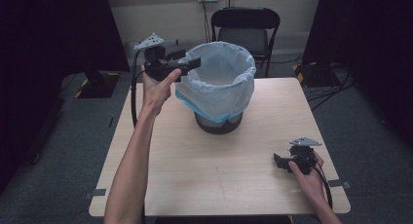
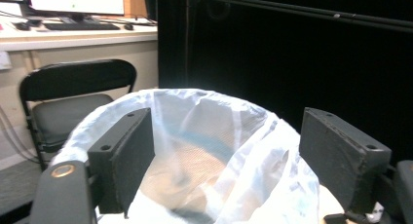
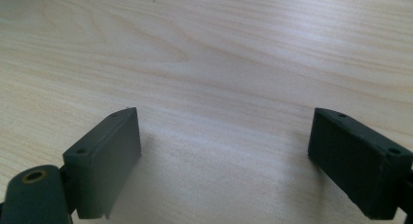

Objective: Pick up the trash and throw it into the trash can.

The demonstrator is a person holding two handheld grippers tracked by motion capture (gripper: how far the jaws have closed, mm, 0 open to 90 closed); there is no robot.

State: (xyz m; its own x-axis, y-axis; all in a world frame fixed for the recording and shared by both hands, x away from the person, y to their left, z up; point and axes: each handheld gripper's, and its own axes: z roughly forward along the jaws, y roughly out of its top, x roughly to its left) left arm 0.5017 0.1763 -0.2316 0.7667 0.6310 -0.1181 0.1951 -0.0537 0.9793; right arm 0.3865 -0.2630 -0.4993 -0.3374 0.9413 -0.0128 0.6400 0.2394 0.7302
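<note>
Forearms enter from the bottom of the high view, the left one reaching far up the table point(image 1: 160, 185) and the right one stopping near the front right corner. At the left, the left gripper point(image 1: 194, 63) is held in the air at the rim of the bin point(image 1: 219, 122), its jaws apart with nothing clamped between them. Seen from the left gripper view, the 2 black jaws frame the near lip of the white bag point(image 2: 204, 151) that lines the bin, without pressing on it. The bin stands toward the far middle of the table, and the bag's edge is folded down over its outside. Bare wood lies open in front of it and on both sides. At the right, the right gripper point(image 1: 278, 160) rests low by the right edge, well apart from the bin, jaws wide over bare tabletop. Behind the bin, a black chair point(image 1: 246, 31) is partly hidden. The bag's bottom is blurred and hard to make out.
</note>
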